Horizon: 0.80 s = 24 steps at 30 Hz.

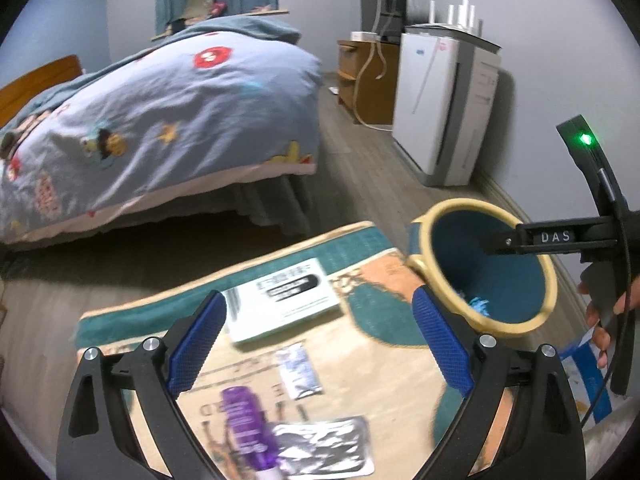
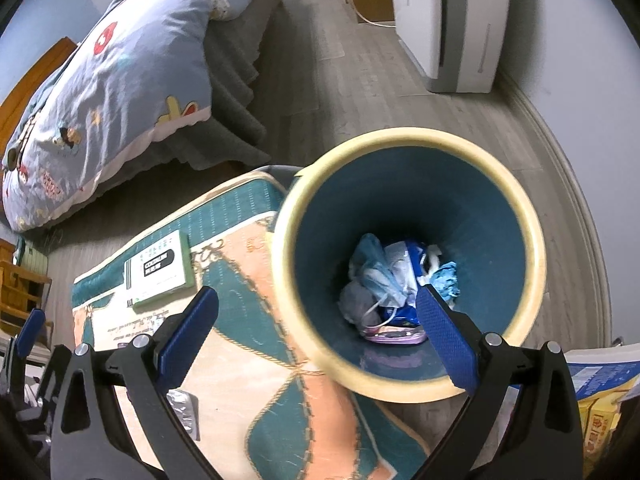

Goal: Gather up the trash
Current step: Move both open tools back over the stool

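Observation:
A round trash bin (image 2: 408, 168) with a cream rim and teal inside stands on the floor beside a patterned rug (image 2: 256, 360). It holds several crumpled wrappers and masks (image 2: 392, 280). My right gripper (image 2: 316, 332) is open and empty just above the bin's near rim. In the left wrist view the bin (image 1: 444, 216) is at the right, with the right gripper reaching over it. My left gripper (image 1: 320, 340) is open and empty above the rug (image 1: 380, 360). Under it lie a white box (image 1: 280, 300), a small sachet (image 1: 298, 368), a purple tube (image 1: 244, 424) and a silver foil blister pack (image 1: 324, 448).
A bed (image 1: 160, 112) with a blue patterned duvet stands at the left. A white appliance (image 1: 440, 100) and a wooden cabinet (image 1: 360, 76) line the right wall. Blue and yellow printed packaging (image 2: 600, 392) lies at the lower right. The white box (image 2: 160, 268) lies on the rug.

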Tool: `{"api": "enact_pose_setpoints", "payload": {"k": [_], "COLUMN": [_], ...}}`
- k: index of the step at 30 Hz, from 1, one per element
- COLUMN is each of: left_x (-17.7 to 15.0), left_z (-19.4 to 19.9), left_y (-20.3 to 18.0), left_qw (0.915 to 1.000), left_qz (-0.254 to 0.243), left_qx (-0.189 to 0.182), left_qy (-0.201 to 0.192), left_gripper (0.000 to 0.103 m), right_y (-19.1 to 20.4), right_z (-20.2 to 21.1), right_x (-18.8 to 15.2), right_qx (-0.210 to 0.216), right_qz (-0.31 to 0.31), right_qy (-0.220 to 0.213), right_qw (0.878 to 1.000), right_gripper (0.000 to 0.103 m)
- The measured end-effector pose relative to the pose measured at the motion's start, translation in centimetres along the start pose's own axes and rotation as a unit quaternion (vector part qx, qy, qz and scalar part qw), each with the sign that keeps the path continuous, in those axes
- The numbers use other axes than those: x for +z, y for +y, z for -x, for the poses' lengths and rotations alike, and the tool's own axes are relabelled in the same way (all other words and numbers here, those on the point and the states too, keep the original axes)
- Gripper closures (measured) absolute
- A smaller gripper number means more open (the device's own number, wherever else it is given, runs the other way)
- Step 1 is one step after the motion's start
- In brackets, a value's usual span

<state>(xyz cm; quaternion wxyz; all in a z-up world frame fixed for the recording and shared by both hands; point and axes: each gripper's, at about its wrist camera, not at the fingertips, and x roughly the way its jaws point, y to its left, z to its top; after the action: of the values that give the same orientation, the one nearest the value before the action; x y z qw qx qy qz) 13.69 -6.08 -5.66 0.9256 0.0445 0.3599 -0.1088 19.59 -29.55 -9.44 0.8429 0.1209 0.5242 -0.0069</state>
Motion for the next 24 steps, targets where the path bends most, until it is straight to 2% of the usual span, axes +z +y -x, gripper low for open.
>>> {"api": "enact_pose_setpoints", "payload": {"k": [13,21,24], "left_x": [-1.6,-3.1,-4.2], "left_z": [1.5,1.1,0.4], "left_y": [7.0,10.8,11.5], "left_qw": [0.9983,0.9955,0.9944], "left_qz": [0.040,0.070,0.080], "left_qx": [0.042,0.060,0.056], "left_qy": [0.004,0.024,0.042], "left_gripper": [0.010,0.010,0.010], "right_y": [7.6,13.7,14.6], "right_z": [-2.1,-3.9,-4.5], "right_x": [-1.0,-2.3,-2.6], "right_qx": [0.018,0.036,0.041], "right_qz": [0.065,0.166,0.175], "right_qy": [0.001,0.016,0.026], "right_qw": [0.998,0.985,0.983], "right_gripper": [0.006,0.006,0.006]}}
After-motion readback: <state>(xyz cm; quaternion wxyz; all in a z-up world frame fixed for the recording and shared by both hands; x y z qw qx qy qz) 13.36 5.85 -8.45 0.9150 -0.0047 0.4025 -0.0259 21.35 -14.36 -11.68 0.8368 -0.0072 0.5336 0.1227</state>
